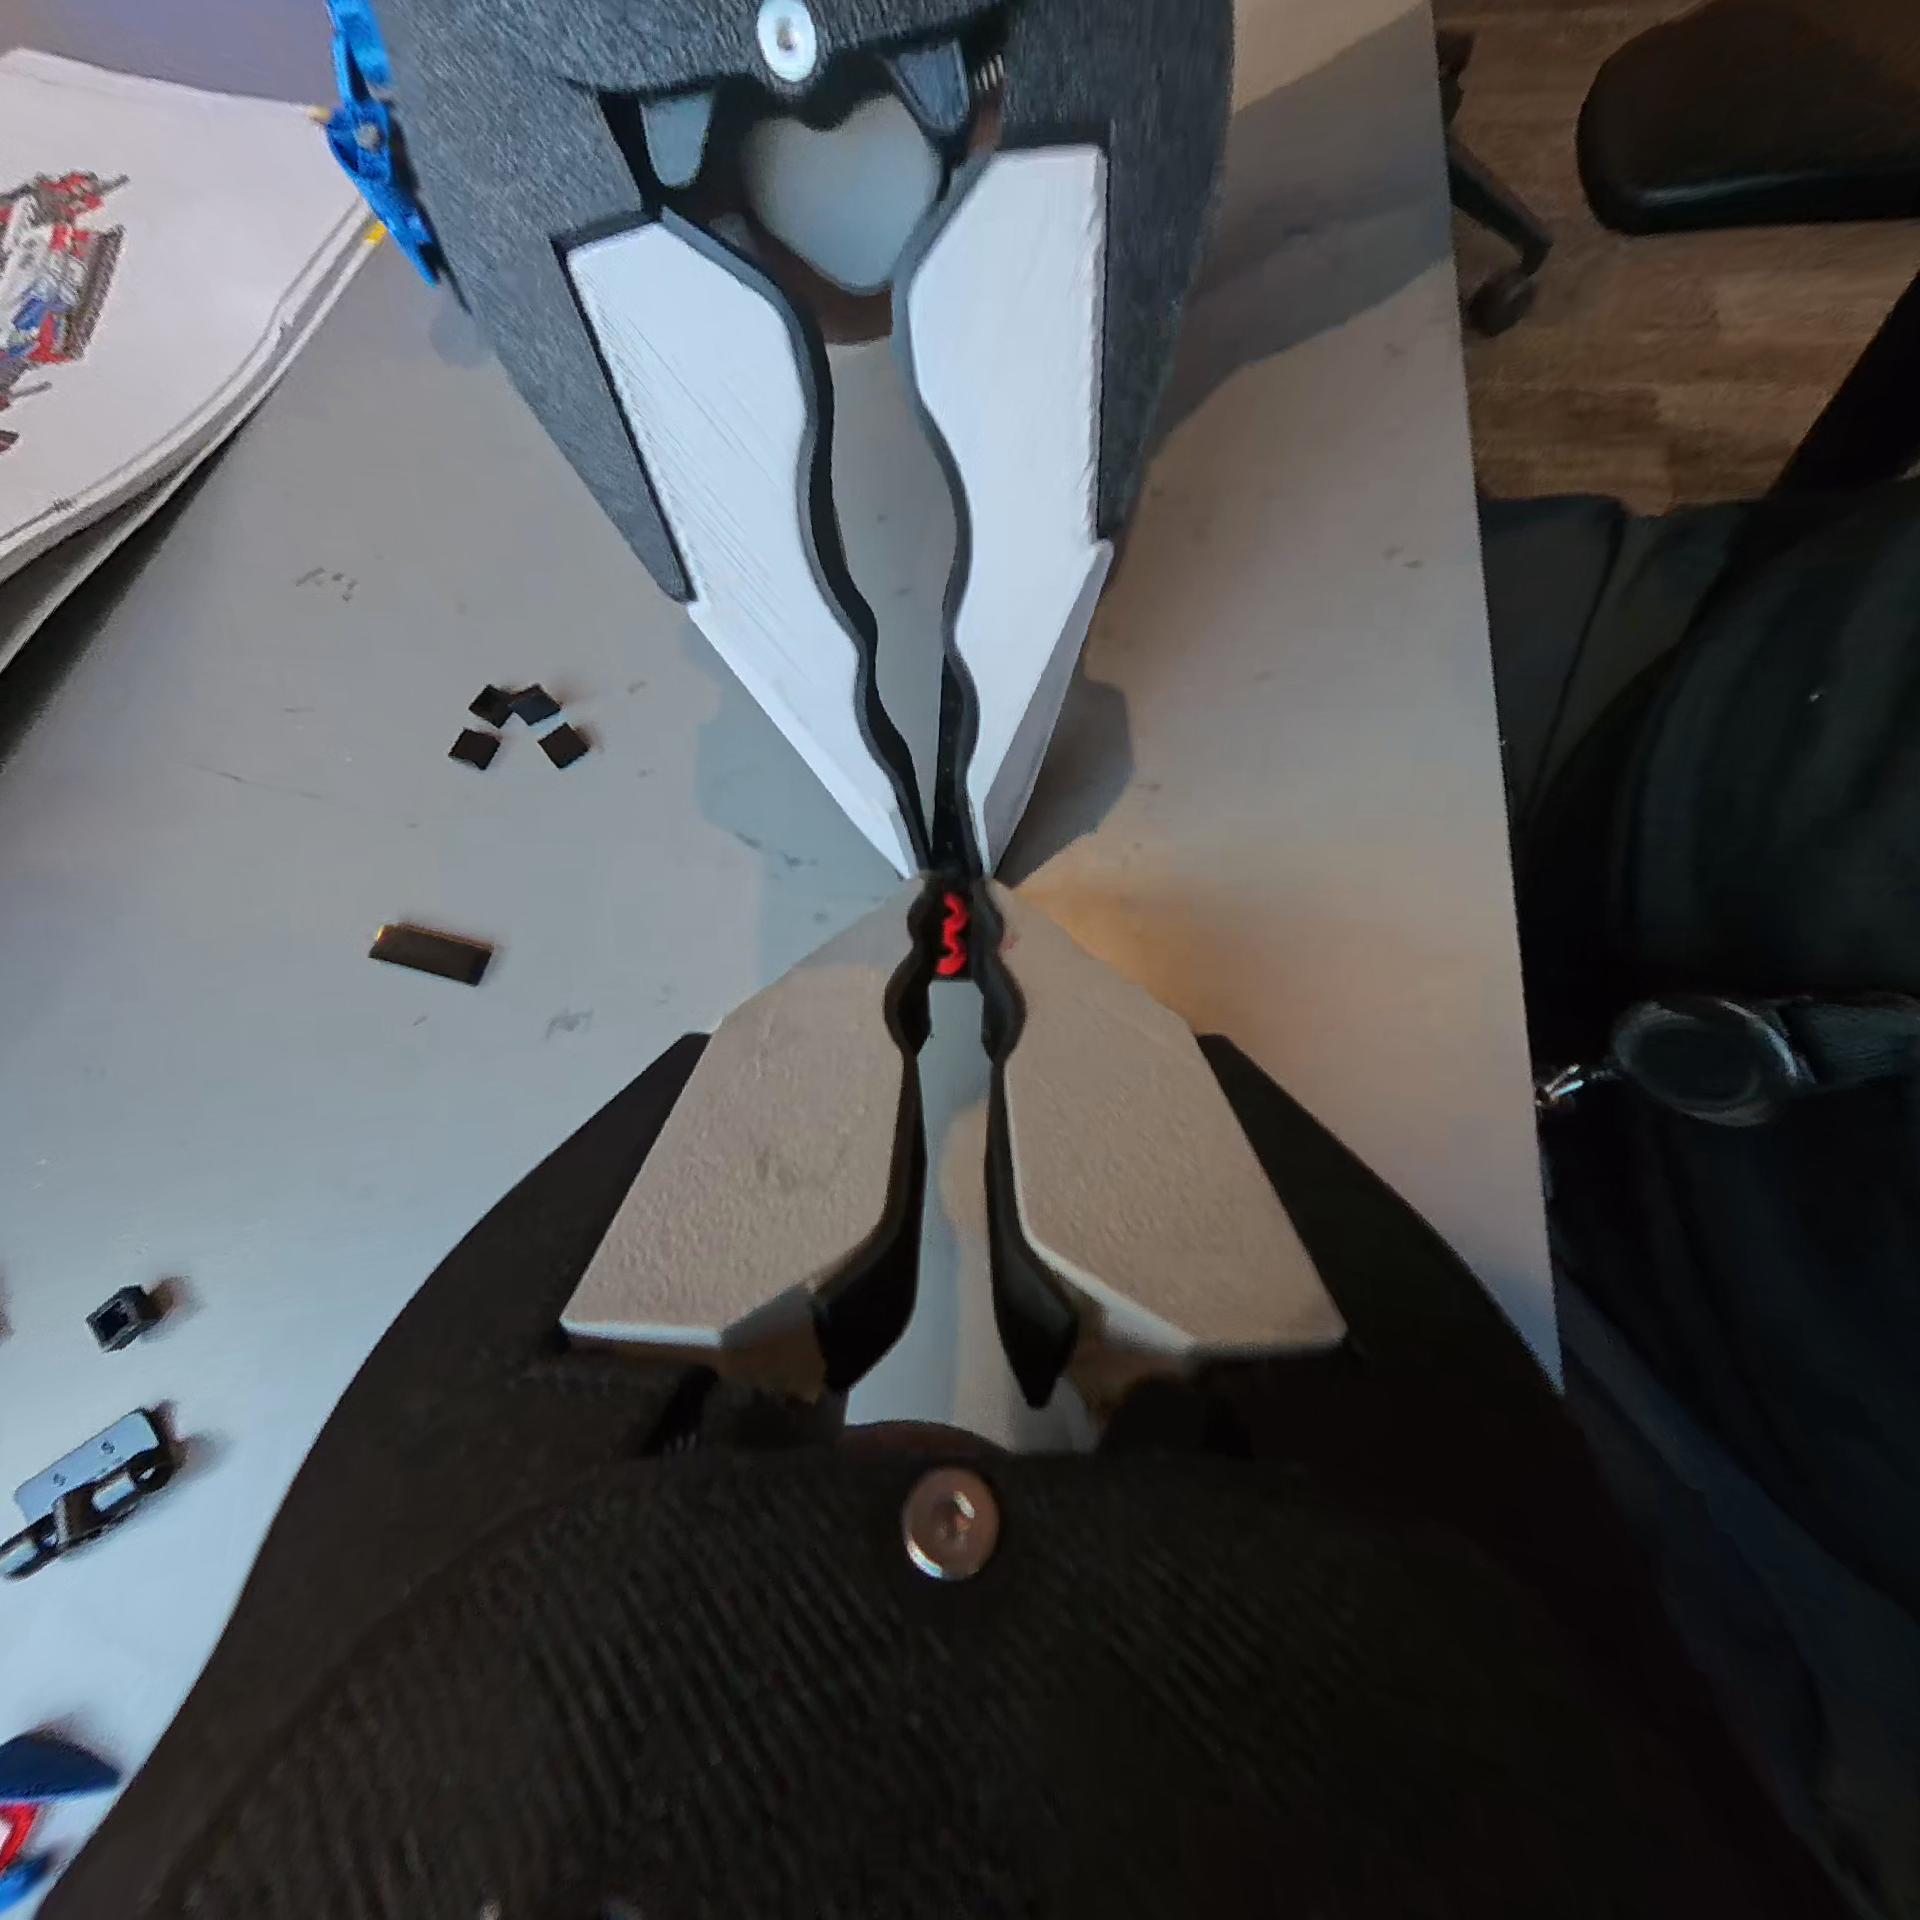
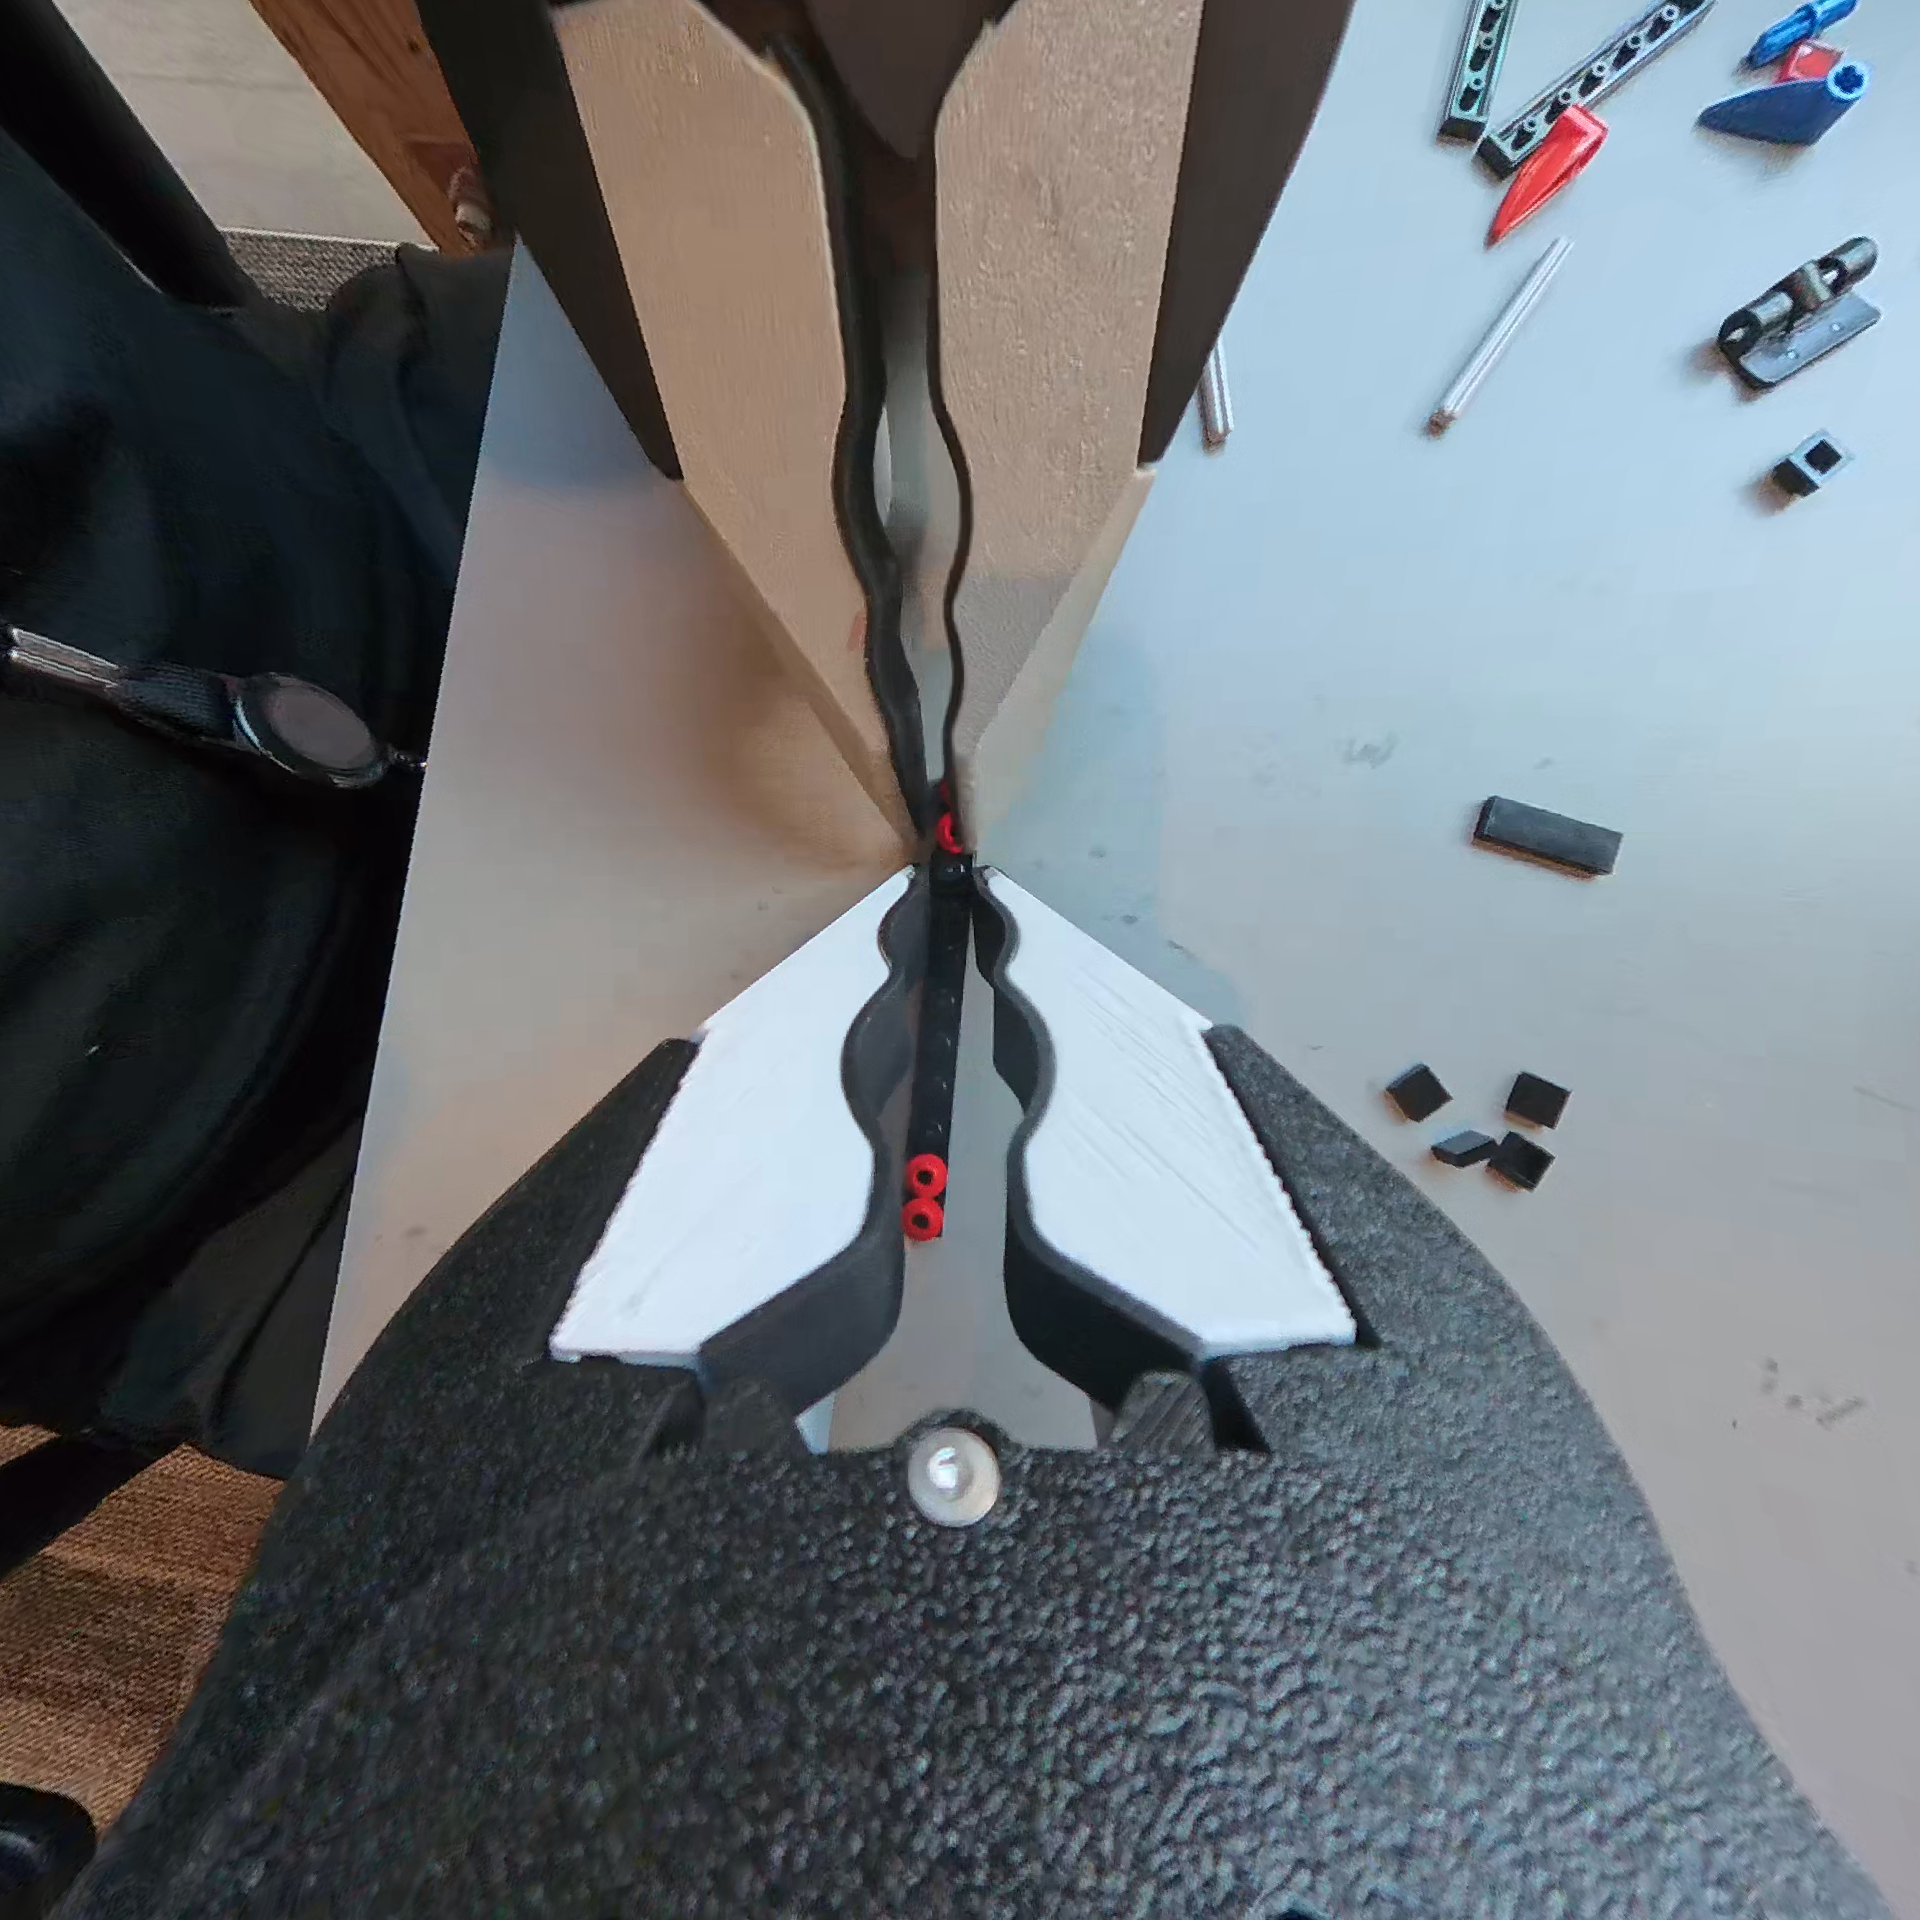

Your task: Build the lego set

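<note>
The two grippers meet tip to tip above the grey table [image 1: 312, 831], near its edge. The left gripper [image 1: 951, 940] has its fingers [image 1: 790, 1164] pressed together on a small red pin [image 1: 952, 938], which sits right at the tips. The right gripper [image 2: 951, 883] is clamped on a thin black beam [image 2: 940, 1029]; the beam runs back between its white fingers [image 2: 748, 1164] toward the palm, with two red pins [image 2: 923, 1195] stuck in its near end. The beam's far end reaches the tips, just touching the left gripper's red pin. Off to the side of both grippers, well apart from the fingers, lie four small black tiles [image 2: 1475, 1127] and a longer black tile [image 2: 1548, 836].
</note>
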A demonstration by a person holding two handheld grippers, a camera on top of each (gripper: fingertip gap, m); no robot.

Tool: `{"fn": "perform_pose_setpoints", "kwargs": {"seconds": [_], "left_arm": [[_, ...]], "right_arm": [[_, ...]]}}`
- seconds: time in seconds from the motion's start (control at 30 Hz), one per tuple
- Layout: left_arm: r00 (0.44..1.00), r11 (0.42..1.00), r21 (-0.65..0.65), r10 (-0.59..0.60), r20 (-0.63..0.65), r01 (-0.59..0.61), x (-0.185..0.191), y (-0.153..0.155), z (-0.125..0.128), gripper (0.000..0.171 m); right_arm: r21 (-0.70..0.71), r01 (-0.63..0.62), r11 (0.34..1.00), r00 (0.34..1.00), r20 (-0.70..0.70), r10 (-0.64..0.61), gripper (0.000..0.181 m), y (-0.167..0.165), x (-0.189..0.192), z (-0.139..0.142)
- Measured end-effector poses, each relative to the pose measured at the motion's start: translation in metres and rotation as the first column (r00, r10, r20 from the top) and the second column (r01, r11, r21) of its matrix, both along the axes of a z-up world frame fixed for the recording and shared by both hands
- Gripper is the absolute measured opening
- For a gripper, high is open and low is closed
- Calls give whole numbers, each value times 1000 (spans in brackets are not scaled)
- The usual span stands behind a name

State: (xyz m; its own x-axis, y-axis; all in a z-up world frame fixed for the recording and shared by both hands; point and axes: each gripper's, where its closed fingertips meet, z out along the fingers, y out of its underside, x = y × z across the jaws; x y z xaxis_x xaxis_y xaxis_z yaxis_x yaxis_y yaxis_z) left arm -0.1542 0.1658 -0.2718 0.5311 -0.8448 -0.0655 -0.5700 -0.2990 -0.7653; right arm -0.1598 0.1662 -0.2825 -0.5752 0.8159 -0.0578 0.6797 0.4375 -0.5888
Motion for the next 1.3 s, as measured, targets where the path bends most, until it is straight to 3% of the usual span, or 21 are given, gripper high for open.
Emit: {"fn": "perform_pose_setpoints", "kwargs": {"seconds": [0.7,0.97,1.3], "left_arm": [[1000,999,-45,-5,-28,4,0,3,-6,0],[1000,998,-59,3,5,-2,1,4,-6,0],[1000,997,-75,3,18,-1,0,4,-6,0]], "right_arm": [[2,89,996,996,-9,-89,7,1,-1,-2],[-5,173,985,979,-107,-173,1,6,4,8],[-1,139,990,987,-80,-139,0,2,3,6]]}}
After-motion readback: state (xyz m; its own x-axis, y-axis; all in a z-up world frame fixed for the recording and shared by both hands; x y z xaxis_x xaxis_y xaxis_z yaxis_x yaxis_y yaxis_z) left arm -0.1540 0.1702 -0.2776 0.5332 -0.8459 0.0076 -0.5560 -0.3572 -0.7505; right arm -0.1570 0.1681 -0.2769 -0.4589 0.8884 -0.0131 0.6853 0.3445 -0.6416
